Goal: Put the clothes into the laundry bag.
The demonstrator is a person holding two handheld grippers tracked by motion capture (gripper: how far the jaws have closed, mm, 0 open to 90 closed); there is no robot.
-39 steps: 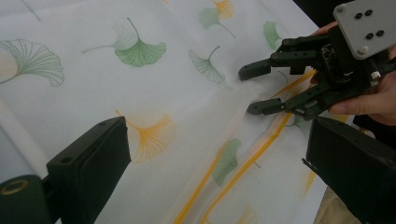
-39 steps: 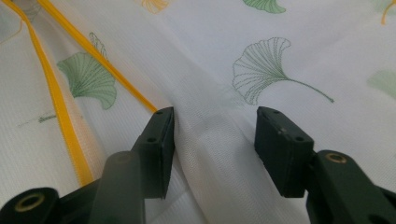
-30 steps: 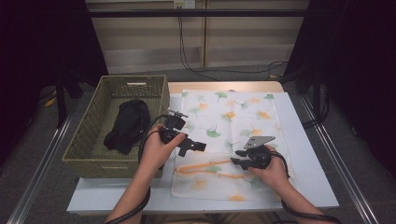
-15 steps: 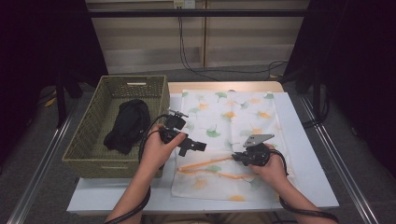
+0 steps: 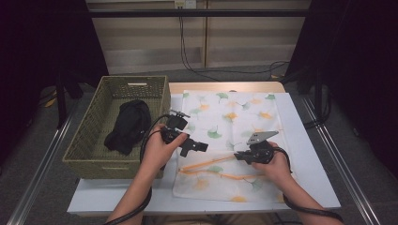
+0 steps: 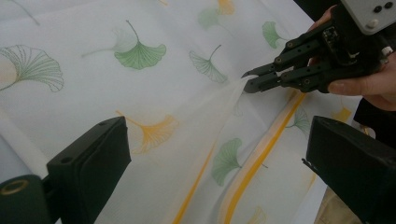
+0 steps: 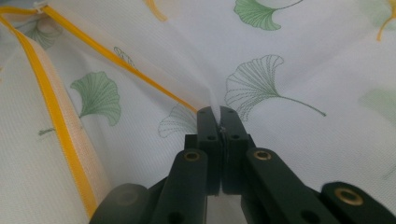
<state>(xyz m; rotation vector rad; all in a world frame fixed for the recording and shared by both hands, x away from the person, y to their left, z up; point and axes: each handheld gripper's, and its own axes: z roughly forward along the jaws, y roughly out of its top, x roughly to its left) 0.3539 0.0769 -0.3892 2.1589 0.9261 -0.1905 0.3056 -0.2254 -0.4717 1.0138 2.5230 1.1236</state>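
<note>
Right gripper [image 5: 240,156] jaws have just closed, now pinching a fold of the ginkgo-print cloth [image 5: 234,117]. Left gripper [image 5: 199,146], near the wicker basket [image 5: 94,136], unchanged: jaws wide apart, empty.

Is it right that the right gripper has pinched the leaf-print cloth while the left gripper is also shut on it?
Not quite. The right gripper is shut on the leaf-print cloth, but the left gripper is open, its jaws standing wide apart above the cloth, as the left gripper view shows.
</note>
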